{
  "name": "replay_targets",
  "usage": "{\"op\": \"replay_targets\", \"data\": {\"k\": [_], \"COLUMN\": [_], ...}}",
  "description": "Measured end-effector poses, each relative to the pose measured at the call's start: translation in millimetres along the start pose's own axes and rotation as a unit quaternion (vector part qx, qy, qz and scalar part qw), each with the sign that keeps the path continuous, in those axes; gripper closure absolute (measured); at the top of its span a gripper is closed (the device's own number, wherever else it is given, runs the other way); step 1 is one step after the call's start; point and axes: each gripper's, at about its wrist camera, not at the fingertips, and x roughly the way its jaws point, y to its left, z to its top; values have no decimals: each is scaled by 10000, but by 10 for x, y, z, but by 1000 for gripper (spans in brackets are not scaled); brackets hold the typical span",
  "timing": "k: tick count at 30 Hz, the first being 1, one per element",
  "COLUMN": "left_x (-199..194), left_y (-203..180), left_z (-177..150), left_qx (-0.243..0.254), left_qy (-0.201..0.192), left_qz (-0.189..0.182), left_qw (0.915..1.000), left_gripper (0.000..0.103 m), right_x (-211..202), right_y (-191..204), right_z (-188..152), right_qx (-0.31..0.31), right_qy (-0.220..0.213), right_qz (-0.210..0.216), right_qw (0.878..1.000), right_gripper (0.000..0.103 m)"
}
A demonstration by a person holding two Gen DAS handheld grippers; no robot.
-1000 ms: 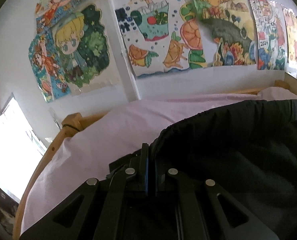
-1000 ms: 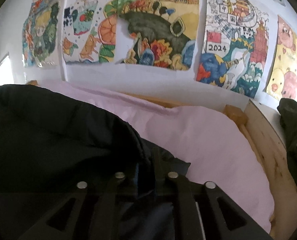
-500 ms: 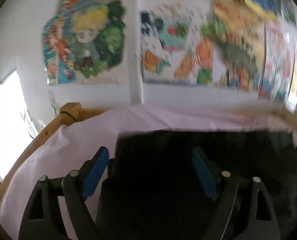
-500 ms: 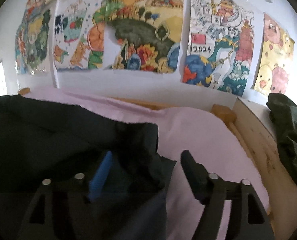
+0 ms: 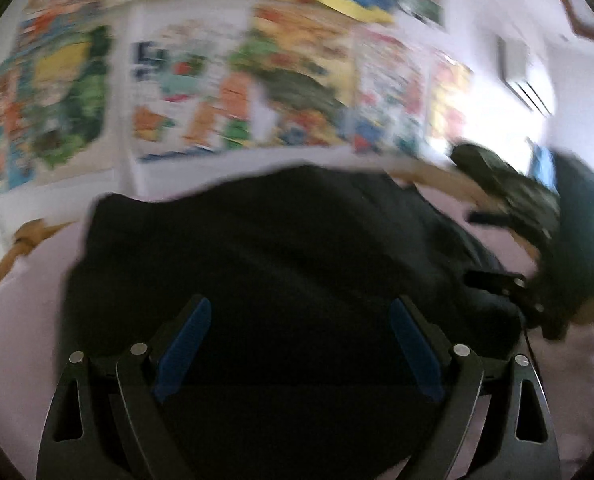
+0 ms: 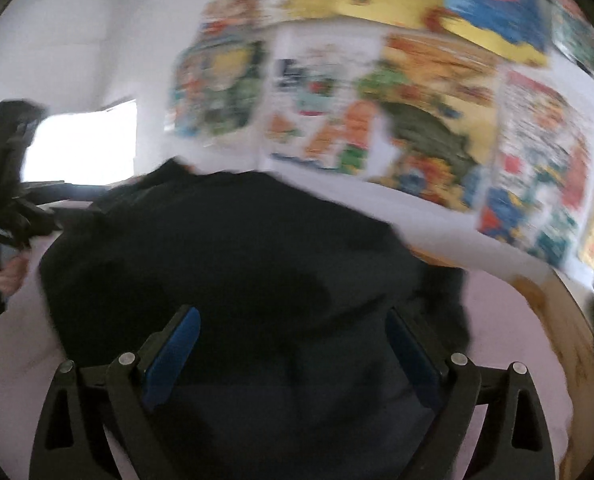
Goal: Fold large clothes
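Posters [image 5: 225,92] cover the wall behind the bed, and both views are pretty smeared, so go easy on fine detail. Your black garment [image 5: 281,264] is lying on the pink bed sheet [image 5: 13,344], spread across most of the middle and reaching close to the wooden bed frame [image 5: 429,174] at the far edge.

Your left tool [image 5: 297,342] is wide open with nothing in it, blue pads apart, hanging just over the near part of the garment. Same story for the right tool [image 6: 291,354]: jaws spread, empty, sitting over the near edge of the black cloth. Whether either one is touching the fabric, I can't tell.

Handling-wise, it looks like a thick, soft, floppy thing, probably a jacket or heavy top. I'd guess it sags and drags rather than holding a shape, and doubled layers could bunch up in the pads. Best bet is pinching at the two near corners or along a hem, one tool per side, so the fold travels evenly.

Another dark green garment [image 5: 505,188] is draped on the bed frame at the right edge, clear of your work.
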Motion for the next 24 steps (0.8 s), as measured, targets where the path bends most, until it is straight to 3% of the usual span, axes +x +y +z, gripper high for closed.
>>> {"op": "replay_targets", "data": {"k": [2,6,13,24], "left_x": [165,406,787,1291], "left_y": [-118,-102,264,785], "left_z": [-35,16,239,551], "left_qx": [296,410,2,-523], "left_qy": [126,168,250,505], "left_qz": [37,171,534,916], "left_qw": [9995,9989,9983,9931], "left_gripper": [15,15,15,14], "right_x": [106,343,653,1294], "right_y": [62,-20,-343,-1073], "right_z": [-42,-31,99,244], "right_qx": [-98,141,529,1567], "right_qy": [96,167,398,922], "right_qz": [1,-24,-530,-432], "right_qw": [9999,9998,9964,9824], "right_gripper": [9,8,8,6]}}
